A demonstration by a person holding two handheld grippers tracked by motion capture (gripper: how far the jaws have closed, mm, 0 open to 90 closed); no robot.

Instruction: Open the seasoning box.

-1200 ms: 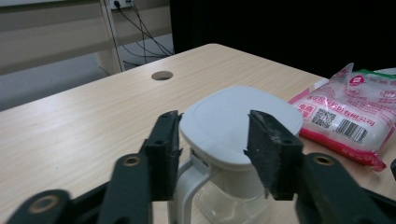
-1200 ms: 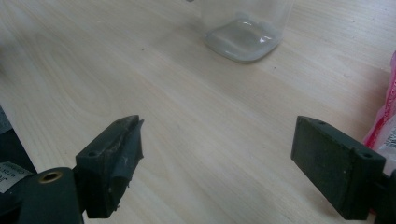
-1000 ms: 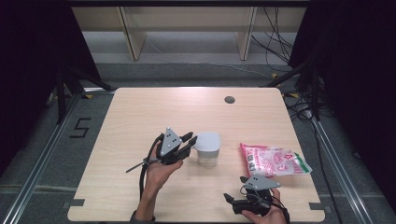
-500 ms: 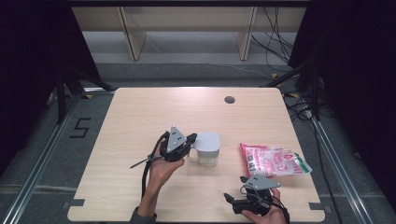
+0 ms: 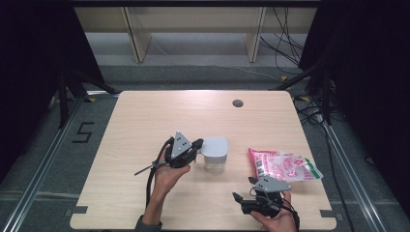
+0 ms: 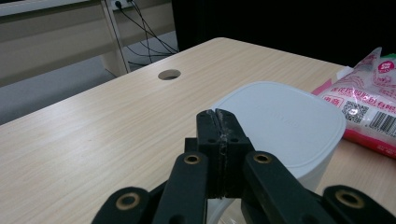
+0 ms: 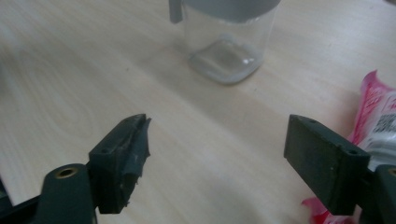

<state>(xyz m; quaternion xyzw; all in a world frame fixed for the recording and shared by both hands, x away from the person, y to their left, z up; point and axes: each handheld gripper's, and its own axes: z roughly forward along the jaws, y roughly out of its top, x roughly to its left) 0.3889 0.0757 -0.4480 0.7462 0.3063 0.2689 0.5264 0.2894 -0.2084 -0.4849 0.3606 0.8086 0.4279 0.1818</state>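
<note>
A clear square container point(image 5: 214, 154) with a pale grey lid point(image 6: 280, 126) stands near the middle of the table. My left gripper point(image 5: 197, 145) is at its left side. Its jaws are shut flat against each other, the tips point(image 6: 218, 116) right at the lid's near edge, and I see nothing between them. My right gripper point(image 5: 244, 189) rests low near the front edge, pointing toward the container point(image 7: 229, 42). It is open, its jaws point(image 7: 217, 140) have just been closing slightly, and only bare table lies between them. A pink snack bag point(image 5: 283, 165) lies right of the container.
The wooden table point(image 5: 145, 116) has a round cable hole point(image 5: 237, 103) at the back. The snack bag point(image 7: 373, 112) lies beside my right gripper's right jaw. A cable trails from the left gripper. Shelving and cords stand beyond the far edge.
My left gripper has slid a little right up to the container's lid, and its jaws have gone from slightly apart to shut. The right hand stays put.
</note>
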